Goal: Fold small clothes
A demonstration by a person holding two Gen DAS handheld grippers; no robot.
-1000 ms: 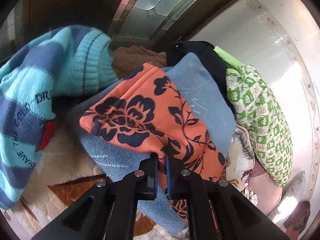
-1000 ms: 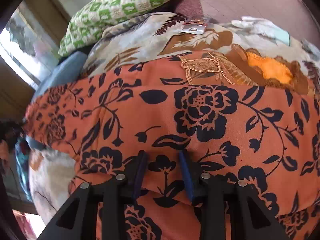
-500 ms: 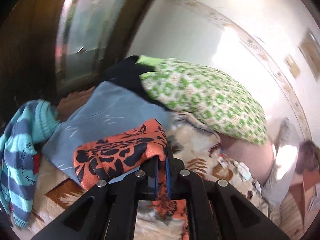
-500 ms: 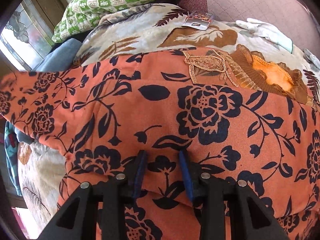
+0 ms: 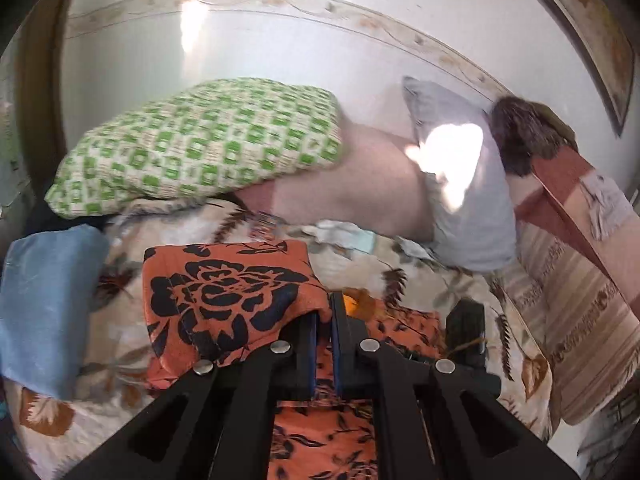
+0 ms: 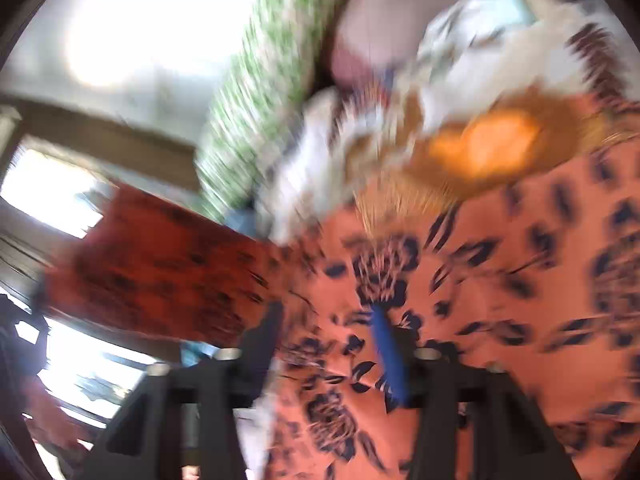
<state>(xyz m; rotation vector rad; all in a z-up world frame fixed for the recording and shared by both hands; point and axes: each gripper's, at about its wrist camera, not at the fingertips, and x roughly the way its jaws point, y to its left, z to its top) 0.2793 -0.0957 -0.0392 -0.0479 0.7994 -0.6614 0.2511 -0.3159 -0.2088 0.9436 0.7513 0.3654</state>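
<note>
A folded edge of the orange floral garment [image 5: 224, 300] is clamped between the closed fingers of the left gripper [image 5: 324, 320] and held above the bed [image 5: 460, 280]. The fold-over step is judged to be in hand. In the blurred right view, the right gripper [image 6: 326, 332] is seen spread apart, with garment cloth between its fingers. Next, the held edge is to be laid onto the lower layer and aligned.

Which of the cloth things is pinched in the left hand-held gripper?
The orange garment with black flowers. Its edge sits between the shut fingers of the left hand-held gripper. The plain blue cloth and the green checked pillow lie apart, untouched.
</note>
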